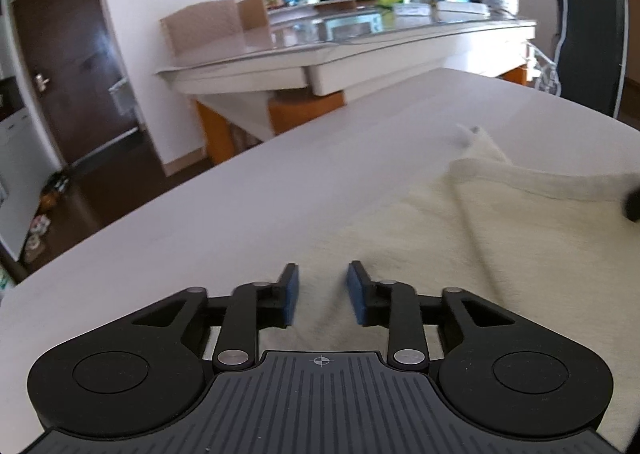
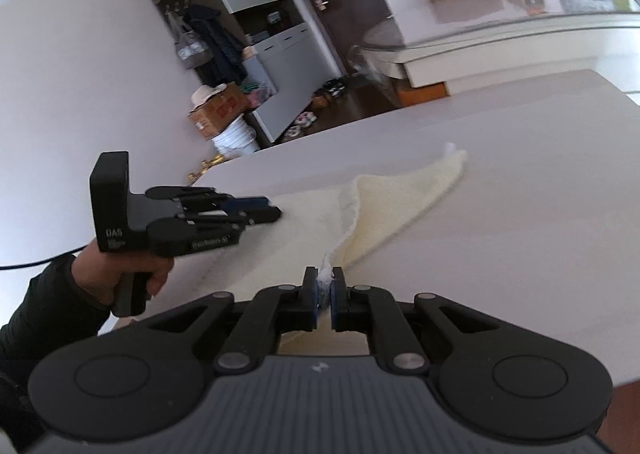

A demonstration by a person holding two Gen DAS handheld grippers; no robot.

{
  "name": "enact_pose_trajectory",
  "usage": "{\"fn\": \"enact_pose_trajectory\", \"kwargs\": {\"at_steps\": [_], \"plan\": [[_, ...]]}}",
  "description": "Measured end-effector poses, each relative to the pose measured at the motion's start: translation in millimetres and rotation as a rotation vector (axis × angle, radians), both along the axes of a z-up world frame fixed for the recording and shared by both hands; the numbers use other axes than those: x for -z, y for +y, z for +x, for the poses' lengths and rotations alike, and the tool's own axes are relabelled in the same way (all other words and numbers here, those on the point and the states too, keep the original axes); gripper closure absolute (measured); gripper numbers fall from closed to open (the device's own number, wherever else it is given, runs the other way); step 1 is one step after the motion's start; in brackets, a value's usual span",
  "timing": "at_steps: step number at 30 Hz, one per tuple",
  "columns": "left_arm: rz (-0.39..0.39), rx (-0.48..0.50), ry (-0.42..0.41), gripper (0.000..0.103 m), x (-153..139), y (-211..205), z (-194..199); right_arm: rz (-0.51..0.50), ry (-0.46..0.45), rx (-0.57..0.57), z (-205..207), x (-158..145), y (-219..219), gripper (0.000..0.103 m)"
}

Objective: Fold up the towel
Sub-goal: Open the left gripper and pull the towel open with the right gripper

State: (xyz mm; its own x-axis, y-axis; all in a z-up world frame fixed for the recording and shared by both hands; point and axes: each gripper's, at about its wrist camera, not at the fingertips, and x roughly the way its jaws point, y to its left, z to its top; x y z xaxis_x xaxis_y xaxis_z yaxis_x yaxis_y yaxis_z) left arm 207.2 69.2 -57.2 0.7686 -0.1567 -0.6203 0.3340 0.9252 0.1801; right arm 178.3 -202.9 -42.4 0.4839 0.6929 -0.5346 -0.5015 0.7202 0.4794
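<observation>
White worktop (image 1: 200,222) carrying cream towel (image 1: 460,246), left claw (image 1: 323,294) parted, empty, over towel's edge, right claw (image 2: 325,296) pinched on lifted towel corner.

The towel (image 1: 460,254) runs off the right and bottom edges of the left wrist view, and its near part sits hidden under the left gripper (image 1: 322,290), so no telling how far it goes. In the right wrist view the towel's near edge vanishes behind the right gripper (image 2: 325,296), the person's arm (image 2: 36,310) gets cut off at the left edge, and the far towel corner (image 2: 452,158) is smeared with blur. There's also a dark blob (image 1: 632,204) at the right edge of the left view, too blurry and cropped to identify.
</observation>
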Motion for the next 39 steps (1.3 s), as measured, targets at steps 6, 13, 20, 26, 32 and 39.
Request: {"fn": "enact_pose_trajectory", "kwargs": {"at_steps": [6, 13, 20, 26, 32, 39], "plan": [[0.046, -0.07, -0.028, 0.071, 2.1, 8.0, 29.3, 0.0, 0.003, 0.023, 4.7, 5.8, -9.2, 0.096], [0.083, -0.114, -0.037, 0.071, 1.4, 15.8, 59.5, -0.009, 0.022, 0.035, 6.0, 13.7, -14.7, 0.096], [0.092, -0.126, -0.045, 0.069, 1.1, 17.2, 54.3, 0.007, 0.055, 0.057, 2.2, 15.4, -26.8, 0.096], [0.035, -0.115, -0.08, 0.051, -14.1, 24.6, 24.2, -0.004, 0.059, 0.068, -4.6, 17.0, -24.4, 0.096], [0.0, 0.0, -0.083, 0.045, -29.3, 33.4, -41.8, -0.003, 0.062, 0.086, -6.8, 19.3, -24.4, 0.092], [-0.008, 0.193, -0.063, 0.045, -33.7, 43.8, -112.2, 0.006, 0.065, 0.104, -12.4, 20.2, -24.9, 0.088]]}}
